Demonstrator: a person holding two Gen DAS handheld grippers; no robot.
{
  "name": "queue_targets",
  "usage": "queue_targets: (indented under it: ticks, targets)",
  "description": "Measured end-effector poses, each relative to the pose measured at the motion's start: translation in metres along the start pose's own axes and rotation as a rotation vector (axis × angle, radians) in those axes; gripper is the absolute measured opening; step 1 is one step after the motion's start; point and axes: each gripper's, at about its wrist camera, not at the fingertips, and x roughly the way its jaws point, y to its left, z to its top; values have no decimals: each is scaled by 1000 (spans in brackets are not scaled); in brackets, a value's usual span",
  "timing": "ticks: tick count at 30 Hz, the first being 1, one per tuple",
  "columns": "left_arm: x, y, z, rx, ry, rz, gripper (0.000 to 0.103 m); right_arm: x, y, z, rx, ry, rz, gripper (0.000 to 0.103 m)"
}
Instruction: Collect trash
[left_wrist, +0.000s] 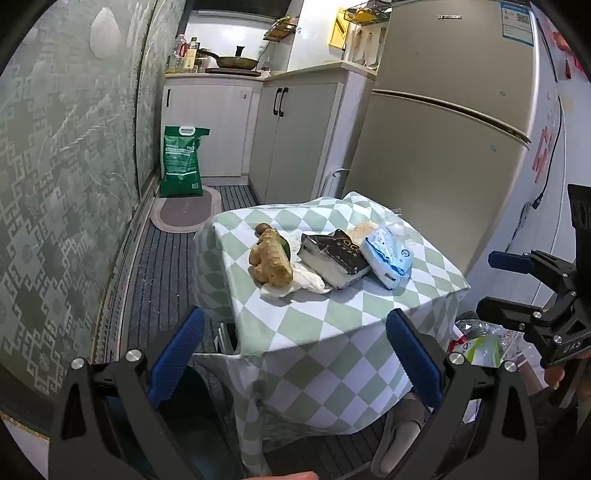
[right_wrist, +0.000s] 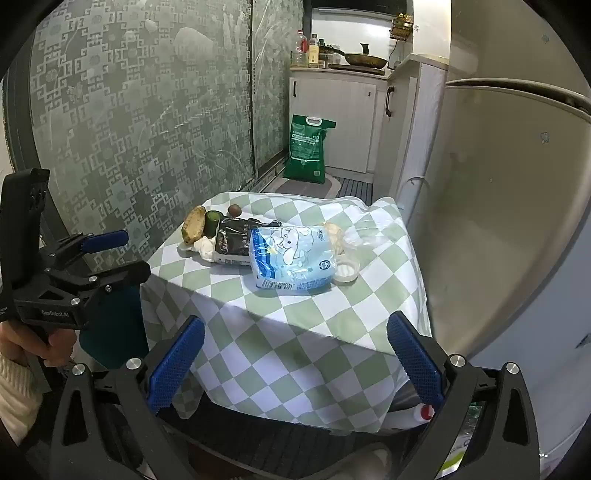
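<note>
A small table under a green-and-white checked cloth (left_wrist: 332, 325) (right_wrist: 295, 332) carries the litter. On it lie a ginger root (left_wrist: 269, 262) (right_wrist: 194, 225), a crumpled white tissue (left_wrist: 306, 280) (right_wrist: 205, 247), a black packet (left_wrist: 332, 254) (right_wrist: 240, 240), a blue tissue pack (left_wrist: 388, 258) (right_wrist: 291, 258) and a clear plastic lid (right_wrist: 345, 271). My left gripper (left_wrist: 295, 354) (right_wrist: 122, 254) hovers open before the table's near left corner. Off the near right side, my right gripper (right_wrist: 295, 360) (left_wrist: 498, 286) is open too. Neither touches anything.
A fridge (left_wrist: 443, 147) stands close behind the table on the right. A green sack (left_wrist: 181, 162) and a mat (left_wrist: 184, 214) lie by the white cabinets (left_wrist: 295, 140). A bag of plastic bottles (left_wrist: 480, 343) sits low right. A dark teal bin (right_wrist: 114, 325) stands low left.
</note>
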Motion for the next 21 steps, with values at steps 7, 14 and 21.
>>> queue_targets:
  ticks: [7,14,21]
  targets:
    - [0,-1,-1,7,7,17,100,-1,4,1,-5,-8,-4,100]
    - [3,-1,-1,5,10,16,100,-1,7,0,-10,-15,-12,100]
    - [2,0,1,5,9,13,100,-2,1,1,-7,-14,-9,100]
